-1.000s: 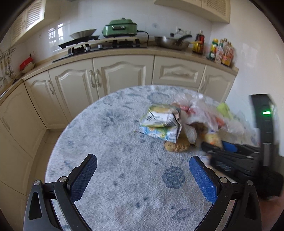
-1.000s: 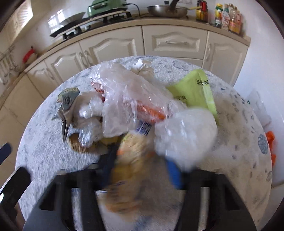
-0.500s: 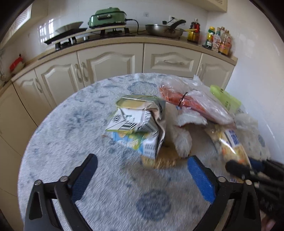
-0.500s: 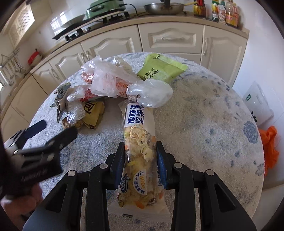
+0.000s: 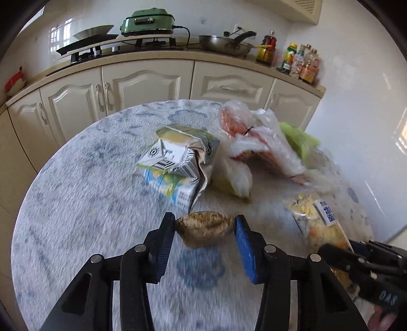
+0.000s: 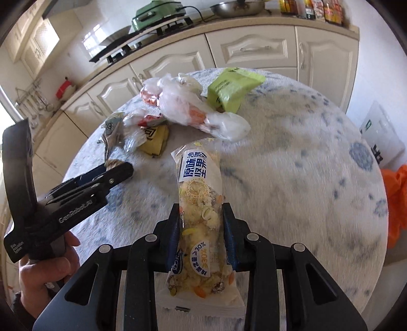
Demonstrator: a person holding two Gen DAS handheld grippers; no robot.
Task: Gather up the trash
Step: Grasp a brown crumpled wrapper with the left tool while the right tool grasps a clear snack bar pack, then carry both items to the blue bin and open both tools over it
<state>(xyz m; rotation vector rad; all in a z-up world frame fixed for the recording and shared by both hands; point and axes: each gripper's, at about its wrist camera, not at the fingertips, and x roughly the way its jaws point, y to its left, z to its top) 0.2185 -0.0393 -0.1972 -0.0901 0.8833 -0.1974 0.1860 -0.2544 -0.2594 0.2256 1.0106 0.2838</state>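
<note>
- Left hand-held gripper (image 5: pixel 204 225): nearest in left wrist view, both pads pinching a brown crumpled lump (image 5: pixel 205 228), one pad on each side. Lump is just above the counter (image 5: pixel 76 203), a round top w/ grey-blue mottled cloth; contact w/ the cloth cannot tell.
- Right hand-held gripper (image 6: pixel 201 216): pinching a clear snack bag (image 6: pixel 199 203) around its middle; blue-white label end points far, bottom seam hangs near the camera.
- In right wrist view the left hand-held gripper shows at the left side, held by a bare hand (image 6: pixel 45 267); its tip is by the pile.
- Just beyond the lump: crushed drink carton (image 5: pixel 178 163), lying on its side, torn open at the right.
- Right of the carton, touching it: a yellow wrapper (image 6: pixel 154 138) under a whitish plastic piece.
- Farther right: clear plastic bag (image 6: pixel 193 109) w/ orange-red content, long, tied w/ a dark band.
- Beside it, far right: green packet (image 6: pixel 229 89), flat on the counter, touching the plastic bag.
- Off the counter, right side: sth orange (image 6: pixel 396 193), only partly seen.
- Far: cream cabinets (image 5: pixel 142 84), on top a green cooker (image 5: pixel 147 20), a wok (image 5: pixel 223 45), sauce bottles (image 5: pixel 300 63).
</note>
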